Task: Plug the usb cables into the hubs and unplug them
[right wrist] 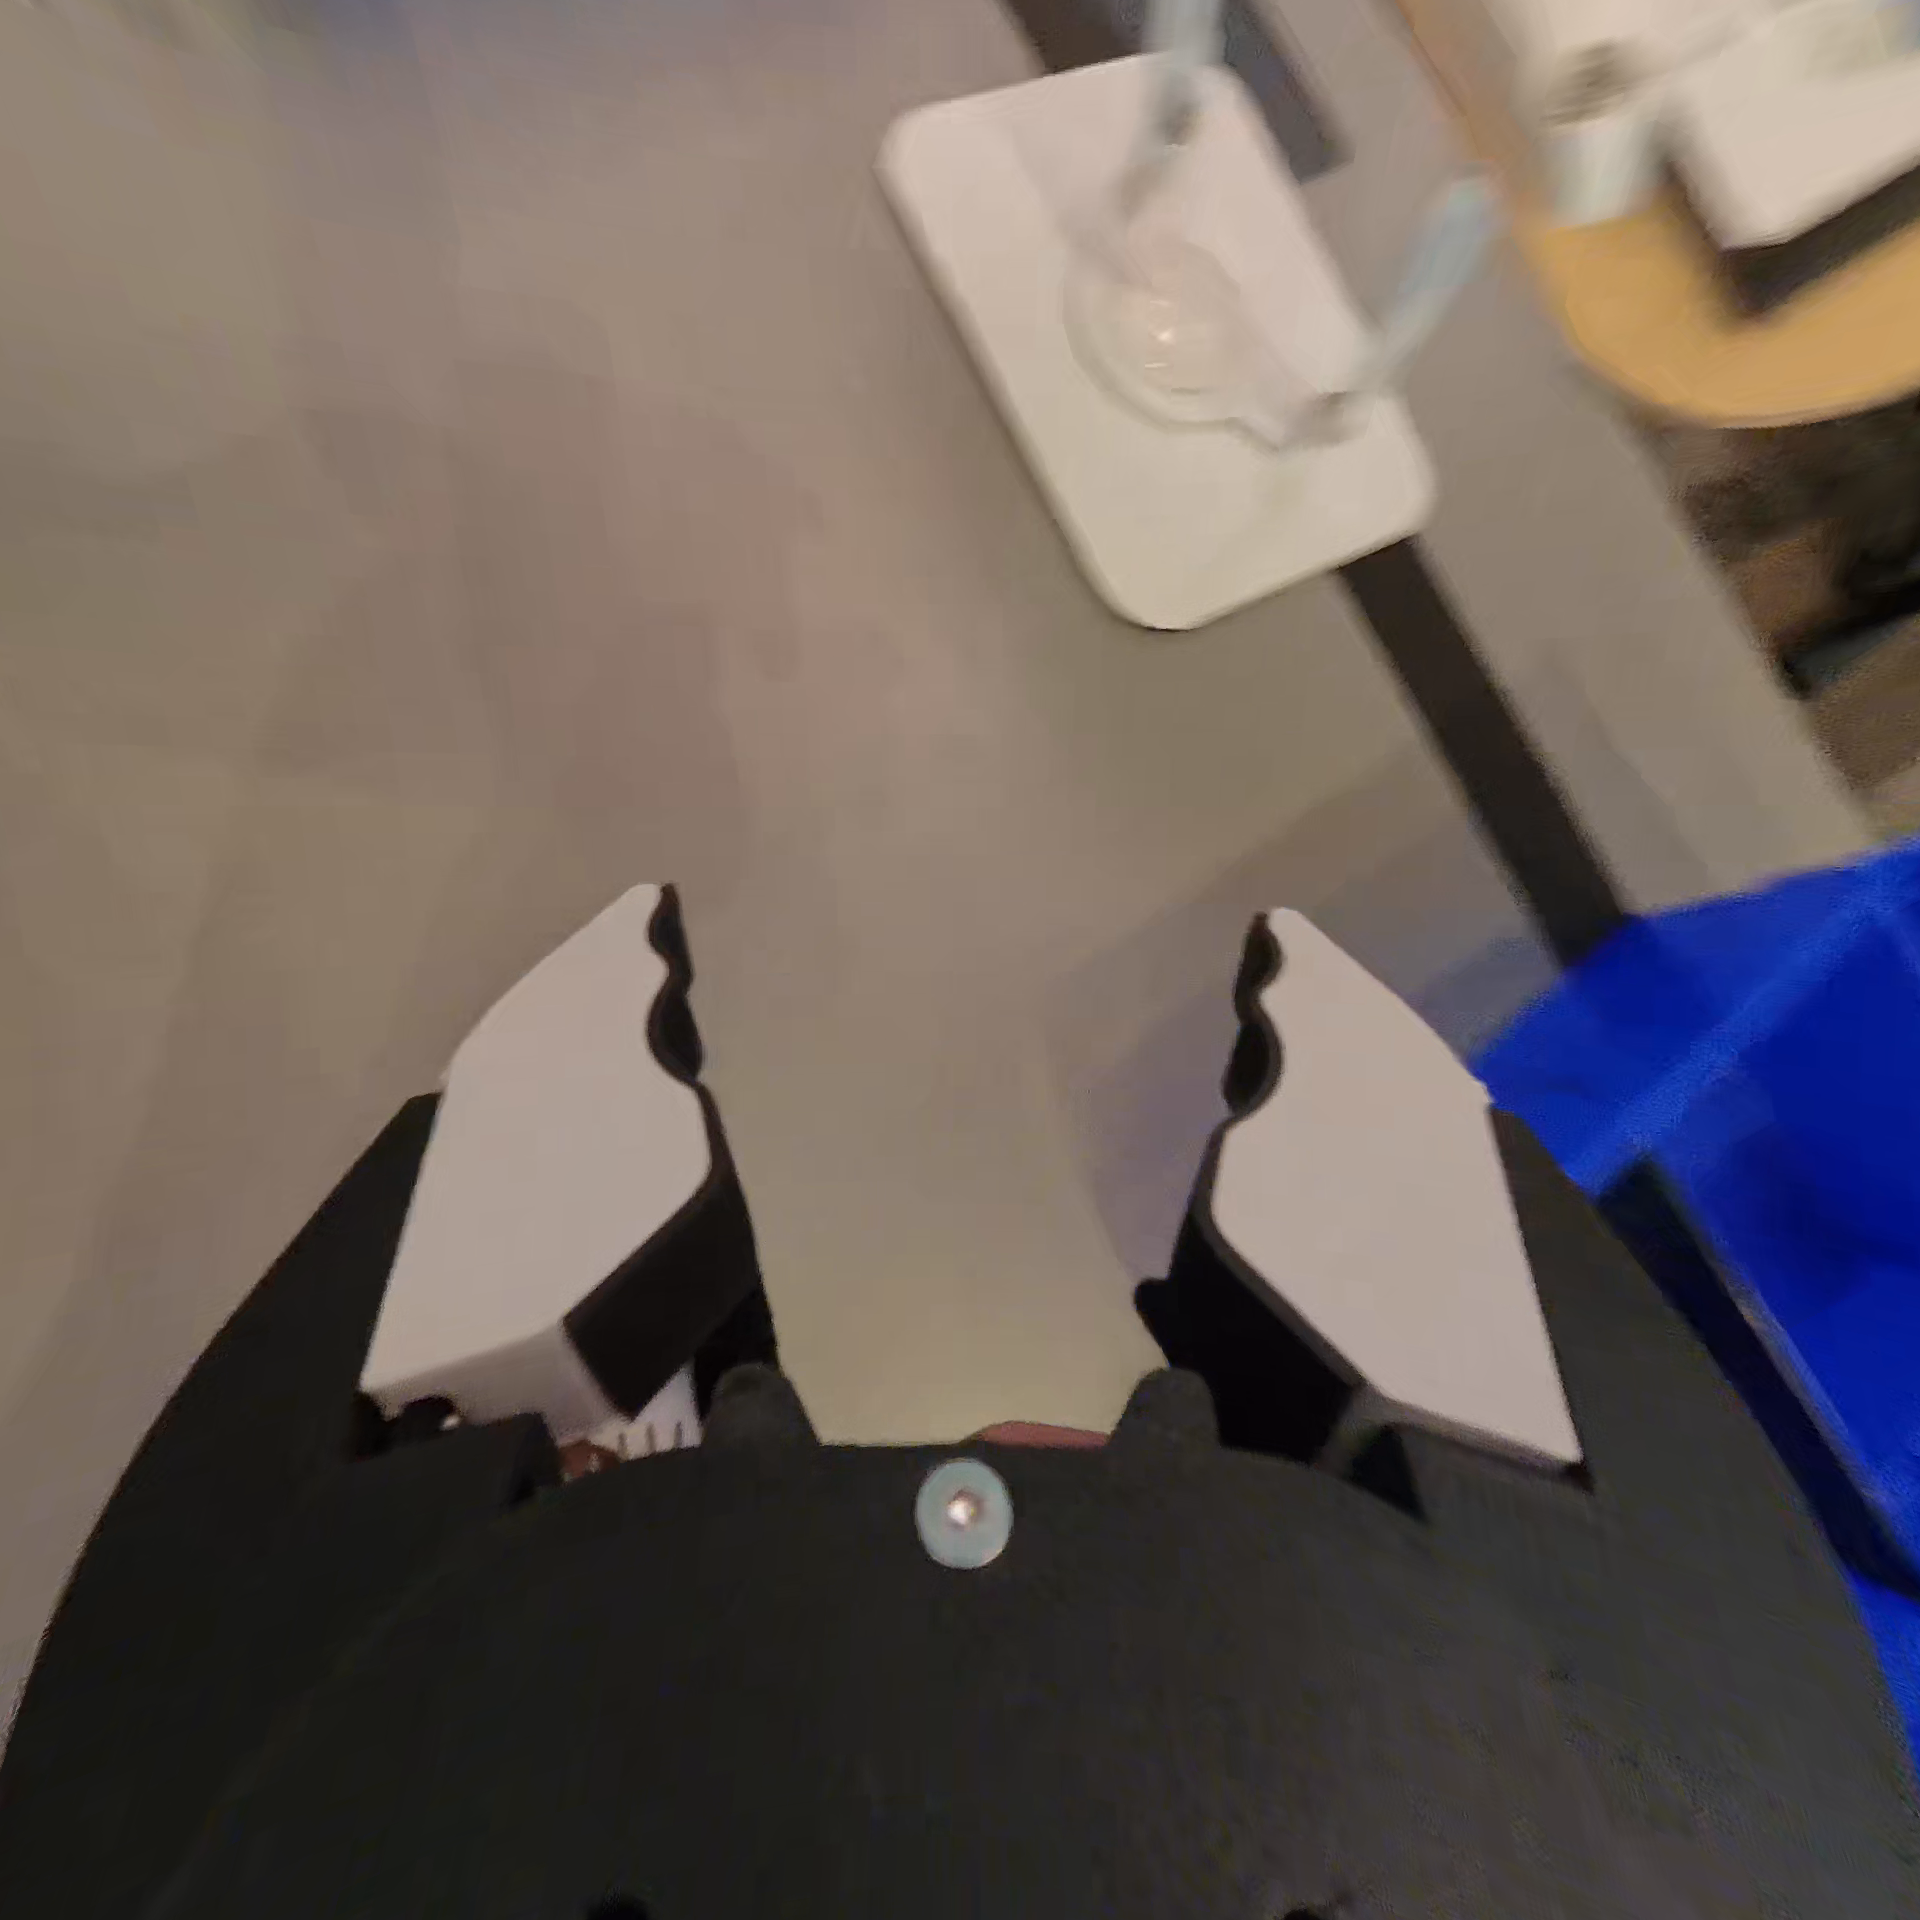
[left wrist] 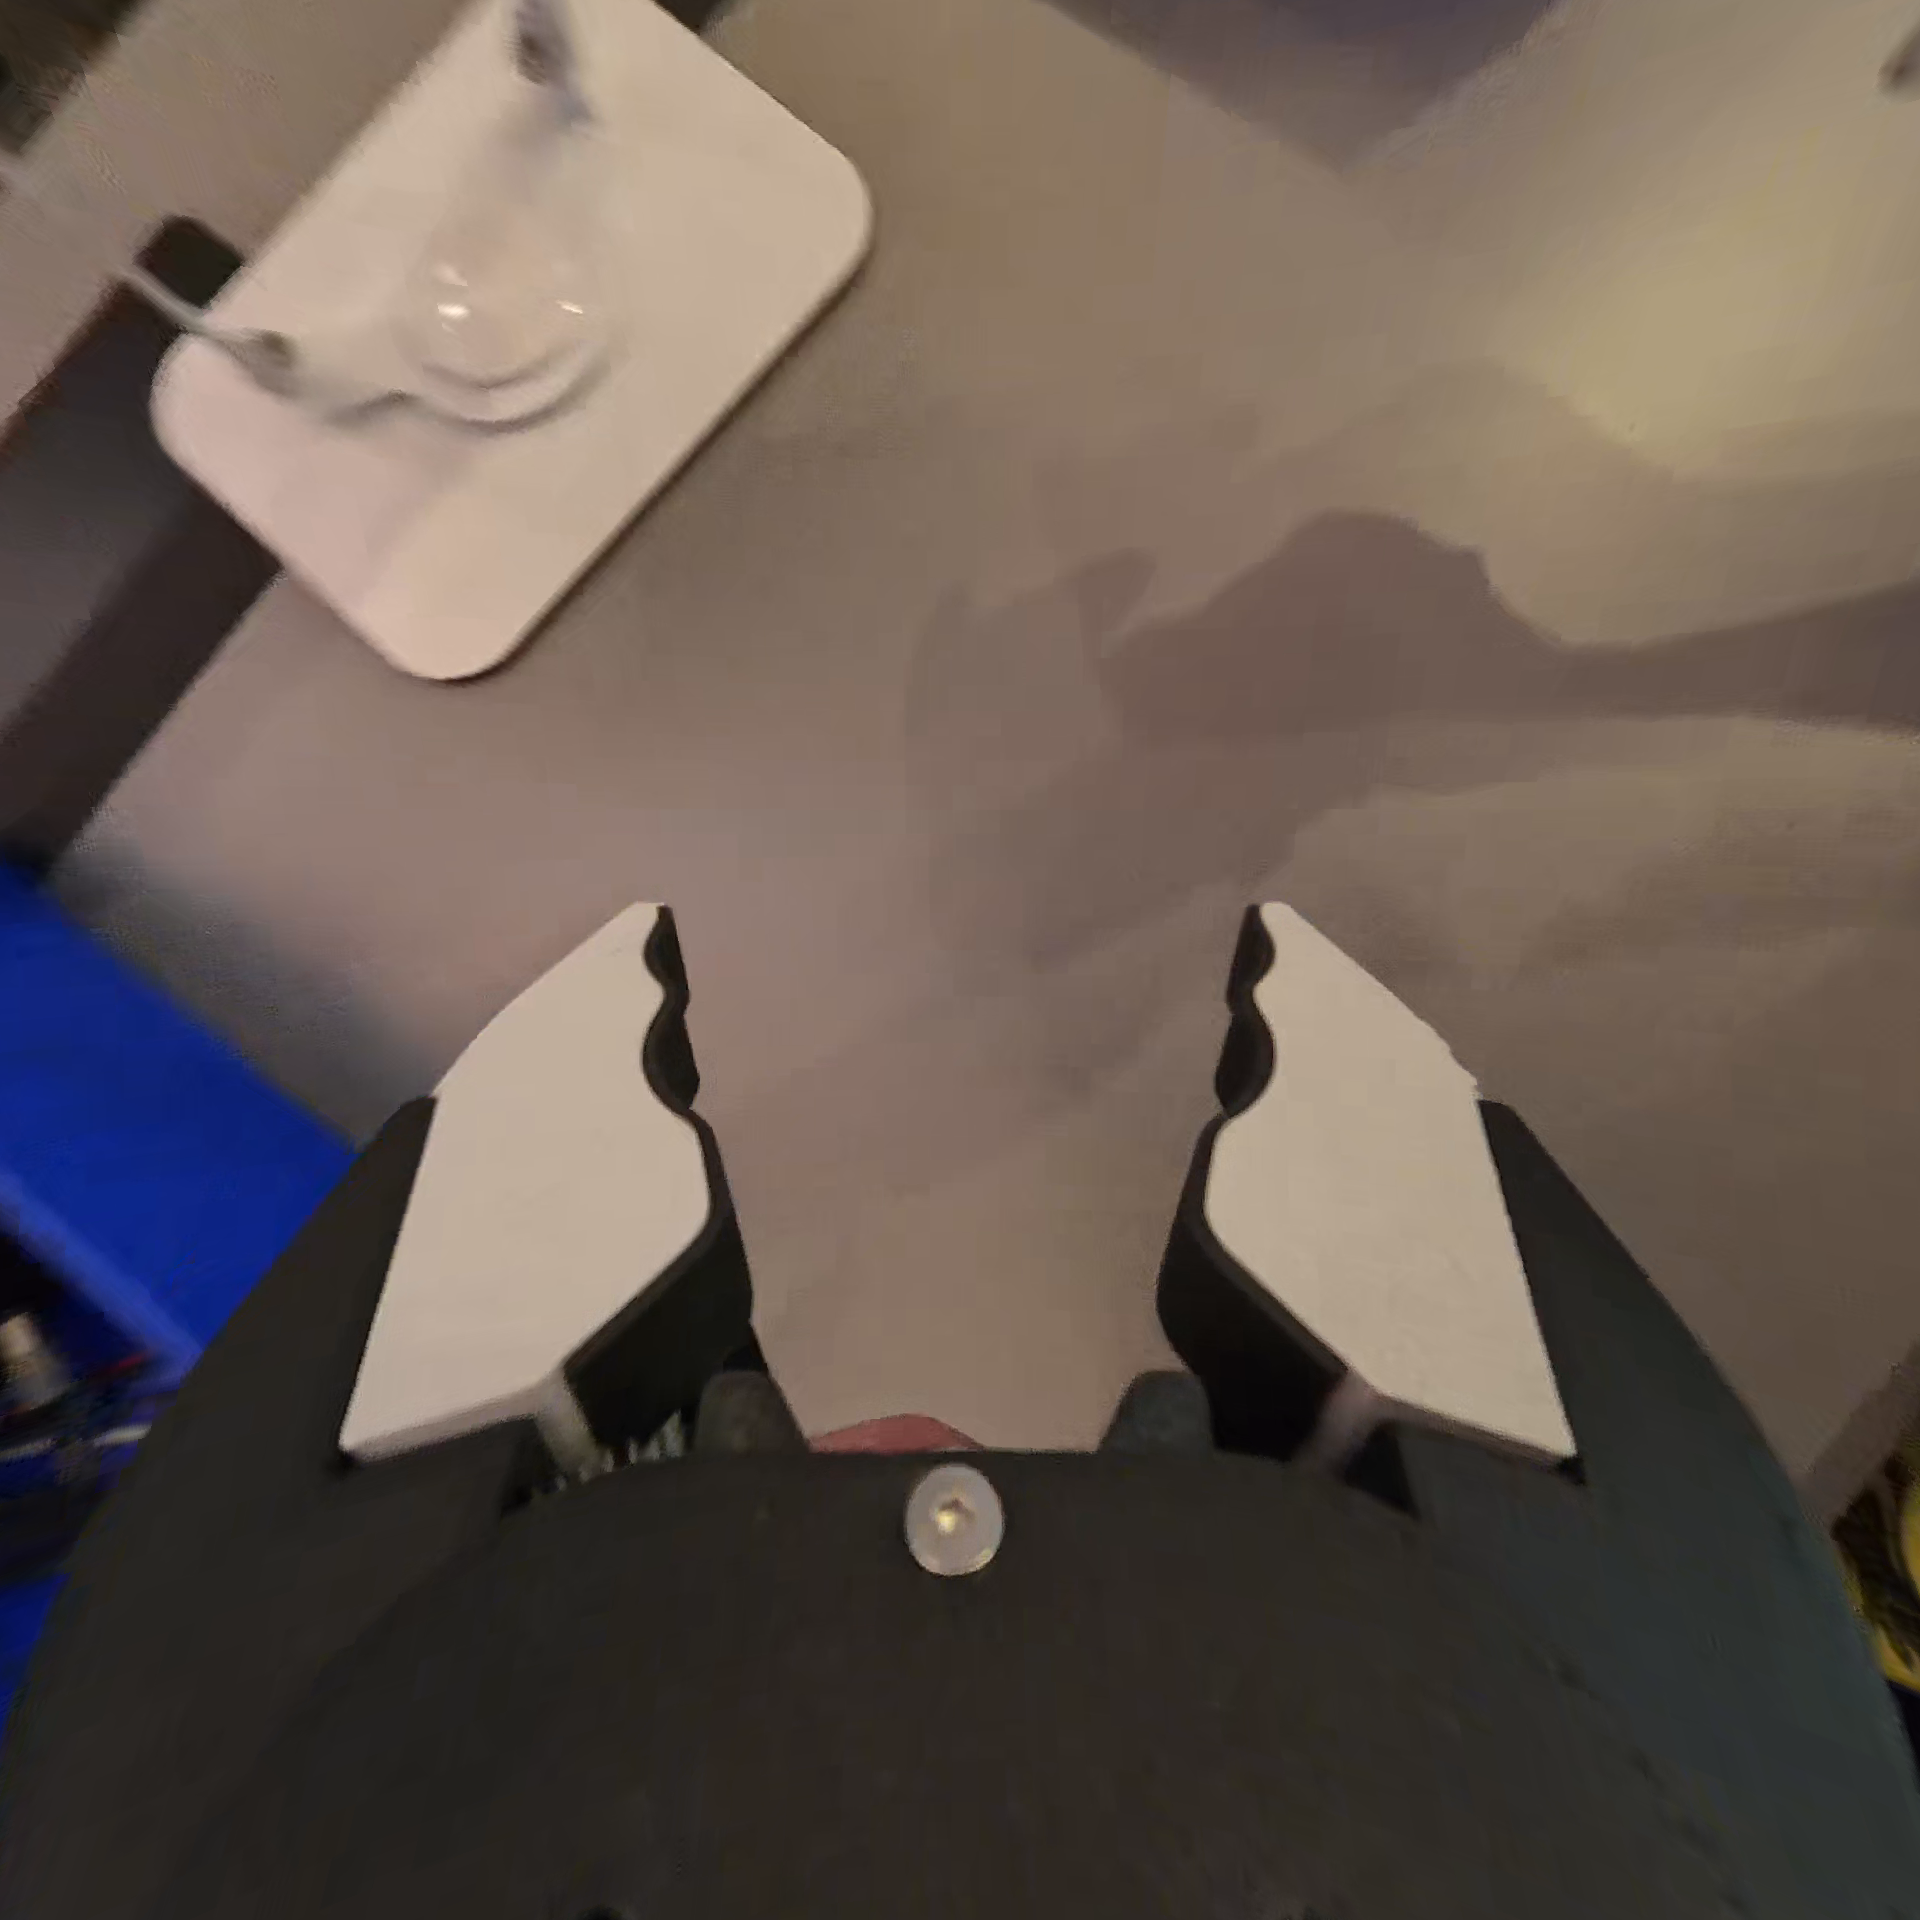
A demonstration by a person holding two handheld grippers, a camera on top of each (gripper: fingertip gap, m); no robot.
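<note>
- Left gripper [left wrist: 961, 914] – jaws spread wide, nothing between the fingers, only bare grey table [left wrist: 1039, 416] beneath them.
- Ahead and to its left lies a white rounded-corner slab [left wrist: 644, 343], with a clear domed piece [left wrist: 488, 322] on top; too blurred to tell whether it is a hub.
- A blue bin [left wrist: 125, 1091] sits close on its left.
- Right gripper [right wrist: 961, 904] – equally wide open and bare over the same table.
- A white slab of the same kind [right wrist: 1195, 520] lies ahead and to its right; a blue bin [right wrist: 1714, 1091] is just beside its right finger.
- No USB cable can be made out.
</note>
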